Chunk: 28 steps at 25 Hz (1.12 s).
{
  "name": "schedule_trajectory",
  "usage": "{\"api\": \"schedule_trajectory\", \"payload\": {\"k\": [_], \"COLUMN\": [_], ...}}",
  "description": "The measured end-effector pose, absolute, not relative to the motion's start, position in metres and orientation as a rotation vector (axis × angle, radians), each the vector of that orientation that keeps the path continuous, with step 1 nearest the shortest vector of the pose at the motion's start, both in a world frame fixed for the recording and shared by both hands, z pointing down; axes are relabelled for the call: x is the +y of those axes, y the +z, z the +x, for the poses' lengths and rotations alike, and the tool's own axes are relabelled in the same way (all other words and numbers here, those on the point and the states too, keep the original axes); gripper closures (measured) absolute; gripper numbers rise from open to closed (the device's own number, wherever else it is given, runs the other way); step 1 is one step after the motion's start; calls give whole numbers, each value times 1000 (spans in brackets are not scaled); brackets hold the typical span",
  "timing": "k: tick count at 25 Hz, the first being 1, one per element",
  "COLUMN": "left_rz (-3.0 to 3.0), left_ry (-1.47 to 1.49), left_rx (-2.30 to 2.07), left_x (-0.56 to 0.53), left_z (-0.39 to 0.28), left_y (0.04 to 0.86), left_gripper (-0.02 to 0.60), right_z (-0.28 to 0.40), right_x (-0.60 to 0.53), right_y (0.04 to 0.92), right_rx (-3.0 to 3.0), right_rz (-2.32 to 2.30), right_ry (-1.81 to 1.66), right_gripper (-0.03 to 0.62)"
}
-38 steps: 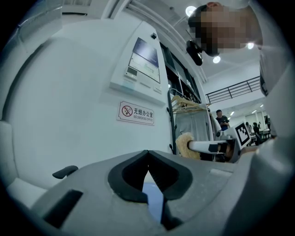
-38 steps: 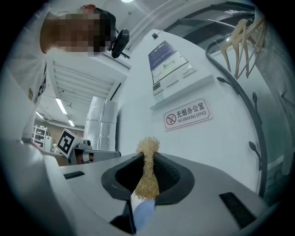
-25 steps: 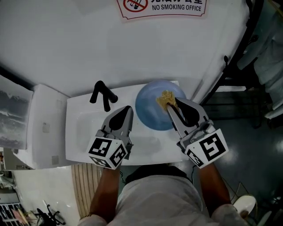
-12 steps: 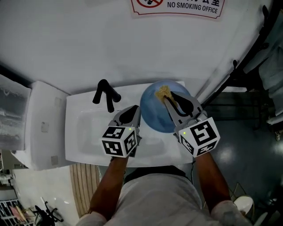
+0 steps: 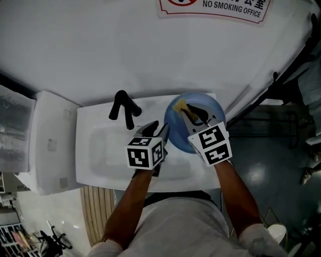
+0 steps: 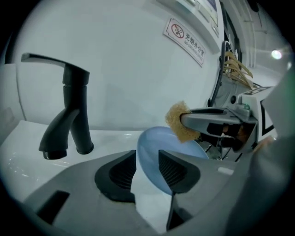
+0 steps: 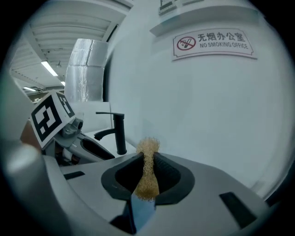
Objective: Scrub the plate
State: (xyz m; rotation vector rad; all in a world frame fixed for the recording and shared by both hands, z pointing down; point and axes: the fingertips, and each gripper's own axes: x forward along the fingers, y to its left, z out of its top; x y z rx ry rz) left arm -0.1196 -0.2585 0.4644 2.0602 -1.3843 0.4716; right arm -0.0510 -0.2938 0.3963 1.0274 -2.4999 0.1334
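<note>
A light blue plate [image 5: 213, 106] rests at the right end of the white sink [image 5: 100, 150]. My right gripper [image 5: 186, 110] is shut on a yellow scrubbing sponge [image 5: 179, 107], which sits over the plate's far left part. In the right gripper view the sponge [image 7: 147, 170] is squeezed between the jaws of the right gripper [image 7: 147, 161], with the plate [image 7: 140, 212] below. My left gripper [image 5: 160, 129] is at the plate's left rim. Its jaws are opening, and in the left gripper view the plate's rim [image 6: 161, 138] stands in the gap of the left gripper [image 6: 147, 168], untouched by the pads.
A black faucet [image 5: 123, 108] stands at the sink's back edge, left of the plate. Behind the sink is a white wall with a no-smoking sign [image 5: 215, 6]. A white box-like unit [image 5: 50, 143] sits left of the sink. Dark floor lies to the right.
My left gripper has moved right to the plate's rim, and its jaws have gone from shut to open. The right gripper with the sponge has shifted toward the plate's far left.
</note>
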Motion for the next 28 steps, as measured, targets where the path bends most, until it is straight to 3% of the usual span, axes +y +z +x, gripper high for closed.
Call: {"api": "schedule_trajectory", "payload": {"k": [16, 23, 28], "left_rz": [1900, 1863, 1839], "left_ry": [504, 485, 484], "left_rx": [-1192, -1204, -1250], "left_x": [-262, -267, -269], "left_z": [-111, -108, -112], "left_y": [520, 524, 524], "left_gripper": [407, 491, 512], "right_z": [-86, -88, -78], "right_x": [-305, -309, -315], "right_y": [471, 487, 494], "right_rx": [-2293, -2256, -2211], "right_rz": [825, 800, 814], "right_ry": [101, 80, 56], "right_gripper": [533, 533, 531]}}
